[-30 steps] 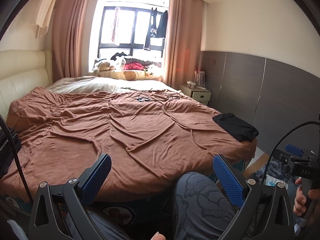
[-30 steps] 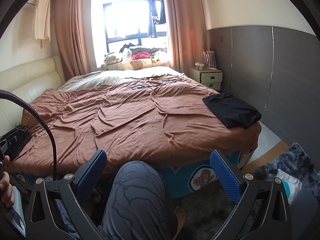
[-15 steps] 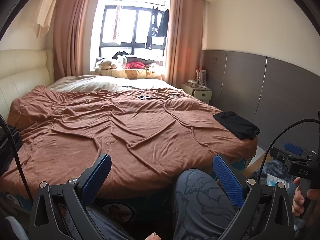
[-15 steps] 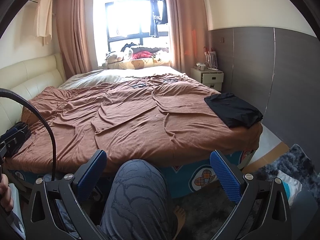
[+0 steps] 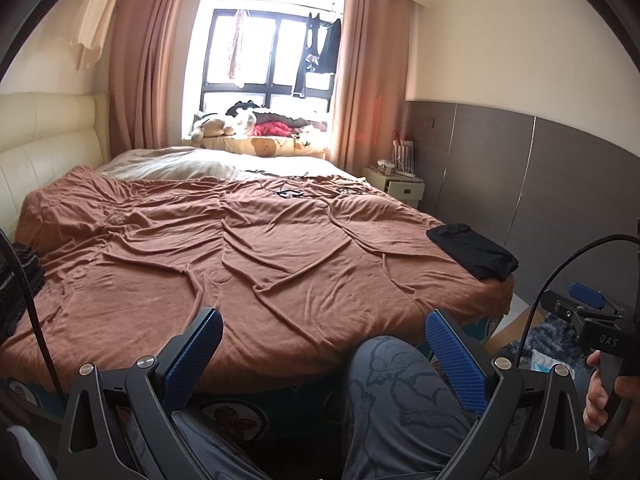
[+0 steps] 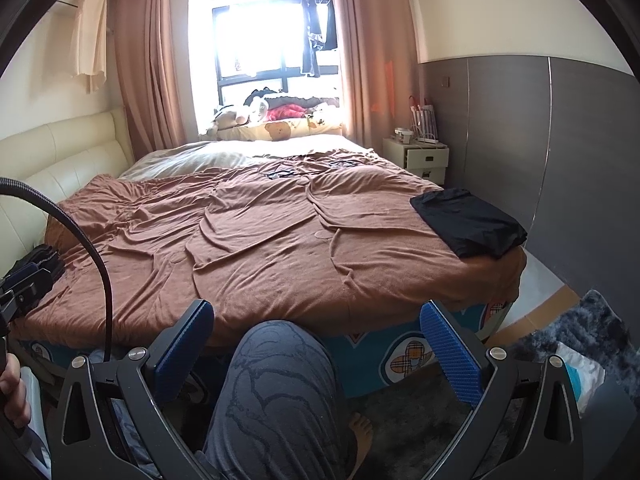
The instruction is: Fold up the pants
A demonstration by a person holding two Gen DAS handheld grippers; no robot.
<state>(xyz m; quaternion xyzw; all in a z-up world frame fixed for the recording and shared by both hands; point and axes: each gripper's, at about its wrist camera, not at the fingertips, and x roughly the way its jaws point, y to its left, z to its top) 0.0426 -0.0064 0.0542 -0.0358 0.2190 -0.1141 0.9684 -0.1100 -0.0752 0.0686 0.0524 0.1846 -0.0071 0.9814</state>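
Folded black pants (image 5: 474, 251) (image 6: 470, 222) lie at the near right corner of the bed, on the brown cover (image 5: 248, 252) (image 6: 280, 232). My left gripper (image 5: 324, 334) is open, held over the bed's foot edge and a person's knee, well left of the pants. Open too, the right gripper (image 6: 316, 324) hovers above the knee in front of the bed, with the pants far ahead to its right. Neither holds anything. A dark striped garment (image 5: 18, 280) (image 6: 38, 258) rests at the bed's left edge.
A person's leg in grey patterned trousers (image 6: 276, 396) and a bare foot (image 6: 362, 432) are below the grippers. A white nightstand (image 6: 424, 156) stands at the right wall. Cables and small items (image 5: 288, 192) lie mid-bed. A dark rug (image 6: 588, 332) covers the floor at right.
Both views have shifted slightly; the bed and black pants sit a little lower and further right in frame. Both grippers stay open and empty.
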